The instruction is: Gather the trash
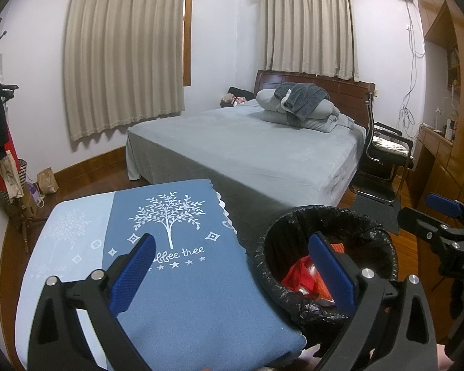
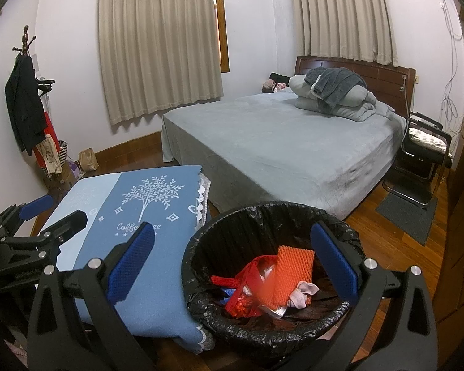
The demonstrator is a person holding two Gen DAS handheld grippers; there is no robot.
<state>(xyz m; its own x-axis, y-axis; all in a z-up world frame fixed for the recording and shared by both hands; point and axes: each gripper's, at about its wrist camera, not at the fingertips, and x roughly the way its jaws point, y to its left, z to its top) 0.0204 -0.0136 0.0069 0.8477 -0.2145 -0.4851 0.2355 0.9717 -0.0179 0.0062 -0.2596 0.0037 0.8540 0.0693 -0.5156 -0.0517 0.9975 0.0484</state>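
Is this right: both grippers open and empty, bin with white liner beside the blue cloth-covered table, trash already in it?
One error: the liner is black, not white. The right wrist view shows the trash bin lined with a black bag. The rest holds: left gripper and right gripper have jaws apart and empty, the bin stands beside the blue cloth-covered table, with red and orange trash inside.

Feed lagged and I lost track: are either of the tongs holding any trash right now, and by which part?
Nothing is held. The left tongs and right tongs are both open and empty; the trash lies in the bin.
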